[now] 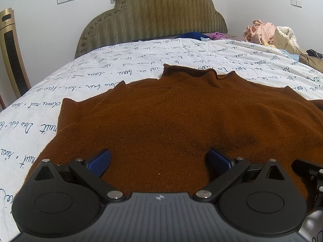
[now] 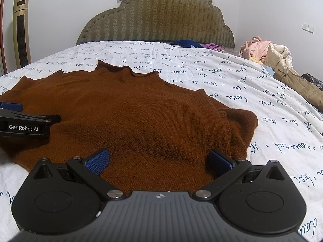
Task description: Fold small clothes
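A rust-brown knit sweater (image 1: 171,117) lies flat on the bed, collar (image 1: 189,71) pointing toward the headboard. In the right wrist view the same sweater (image 2: 131,117) shows a sleeve folded in along its right side (image 2: 234,125). My left gripper (image 1: 159,160) hovers low over the sweater's near hem, open, its blue pads (image 1: 100,162) wide apart with nothing between them. My right gripper (image 2: 158,160) is open too, over the near right part of the sweater. The left gripper (image 2: 24,121) shows side-on at the left edge of the right wrist view.
The bed is covered by a white sheet with dark script (image 1: 101,74). An olive padded headboard (image 1: 153,16) stands behind. A heap of pink and cream clothes (image 2: 268,52) sits at the far right, blue and purple garments (image 2: 191,44) near the headboard. A gold tower heater (image 2: 21,30) stands left.
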Demonstrator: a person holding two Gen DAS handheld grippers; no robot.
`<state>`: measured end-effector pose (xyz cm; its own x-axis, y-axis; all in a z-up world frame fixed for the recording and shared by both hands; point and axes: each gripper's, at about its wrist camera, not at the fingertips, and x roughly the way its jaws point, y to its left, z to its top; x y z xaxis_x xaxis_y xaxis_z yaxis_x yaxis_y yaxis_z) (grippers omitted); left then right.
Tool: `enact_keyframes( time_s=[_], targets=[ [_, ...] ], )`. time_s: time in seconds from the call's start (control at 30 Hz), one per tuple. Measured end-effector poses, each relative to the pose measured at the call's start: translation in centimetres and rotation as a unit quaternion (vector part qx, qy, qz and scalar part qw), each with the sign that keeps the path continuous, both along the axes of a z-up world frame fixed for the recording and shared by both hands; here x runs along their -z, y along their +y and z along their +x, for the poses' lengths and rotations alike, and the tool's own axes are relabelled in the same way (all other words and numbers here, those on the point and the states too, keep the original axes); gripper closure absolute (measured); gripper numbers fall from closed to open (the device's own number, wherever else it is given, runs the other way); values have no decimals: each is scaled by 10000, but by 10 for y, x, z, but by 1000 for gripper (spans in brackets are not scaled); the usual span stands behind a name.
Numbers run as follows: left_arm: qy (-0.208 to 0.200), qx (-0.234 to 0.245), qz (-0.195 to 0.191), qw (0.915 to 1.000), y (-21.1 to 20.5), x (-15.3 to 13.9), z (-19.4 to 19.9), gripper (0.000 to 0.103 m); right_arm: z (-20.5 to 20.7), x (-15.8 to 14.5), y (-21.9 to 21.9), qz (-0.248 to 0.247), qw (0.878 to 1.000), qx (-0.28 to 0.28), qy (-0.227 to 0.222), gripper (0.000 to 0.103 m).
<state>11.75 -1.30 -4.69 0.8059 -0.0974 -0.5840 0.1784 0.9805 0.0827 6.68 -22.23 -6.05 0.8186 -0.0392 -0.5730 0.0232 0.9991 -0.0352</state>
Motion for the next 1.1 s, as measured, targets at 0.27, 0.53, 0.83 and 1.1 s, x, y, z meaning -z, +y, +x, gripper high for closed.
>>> enact_keyframes(
  time_s=[0.27,0.53,0.83,1.1],
  targets=[
    [0,-1,1,10000,0,0,0,0,0,0,0,8,10000,-2,2,0],
    [0,-2,1,10000,0,0,0,0,0,0,0,5,10000,1,-4,0],
    [-1,-2,1,10000,0,0,0,0,0,0,0,6,10000,-1,-8,0],
    [0,-2,1,10000,0,0,0,0,0,-1,0,59,10000,6,-24,0]
  ],
)
